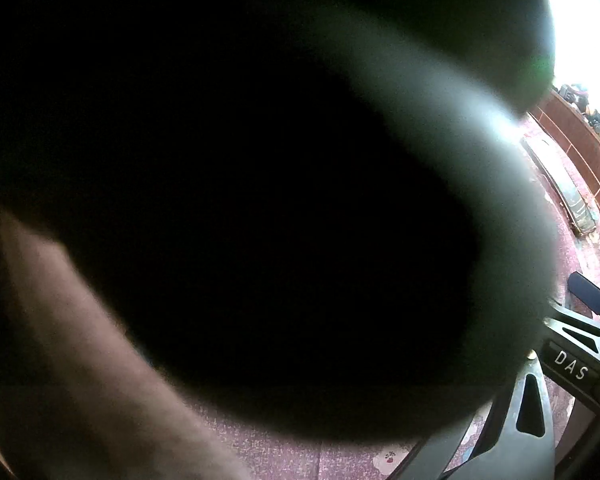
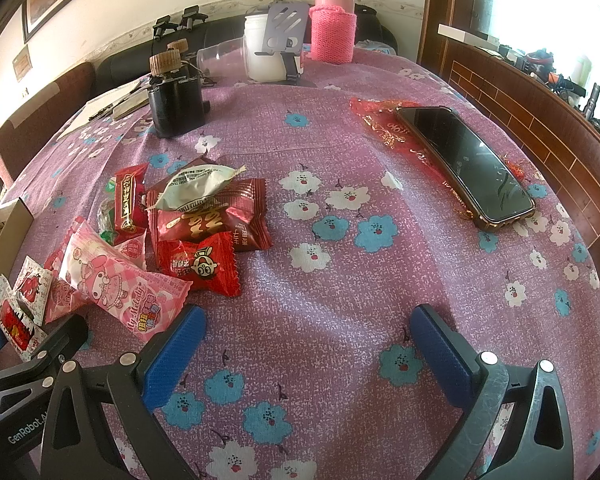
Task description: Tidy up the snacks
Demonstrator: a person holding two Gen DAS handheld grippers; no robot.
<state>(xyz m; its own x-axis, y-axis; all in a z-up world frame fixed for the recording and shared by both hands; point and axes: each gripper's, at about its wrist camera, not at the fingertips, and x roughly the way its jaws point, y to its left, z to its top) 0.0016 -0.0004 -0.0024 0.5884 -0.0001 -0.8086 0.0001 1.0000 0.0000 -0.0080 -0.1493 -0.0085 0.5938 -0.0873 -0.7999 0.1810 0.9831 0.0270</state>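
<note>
A pile of snack packets lies on the purple flowered tablecloth at the left. It holds a pink cartoon packet, a red packet, a dark red packet and a white wrapper. My right gripper is open over bare cloth to the right of the pile, its blue pads empty. My left gripper sits at the left edge by small white-and-red packets. A dark blurred mass covers almost the whole left wrist view.
A black phone lies on a red gauze bag at the right. At the back stand a pink flask, a white jar, a clear cup and a black box. A wooden ledge borders the right.
</note>
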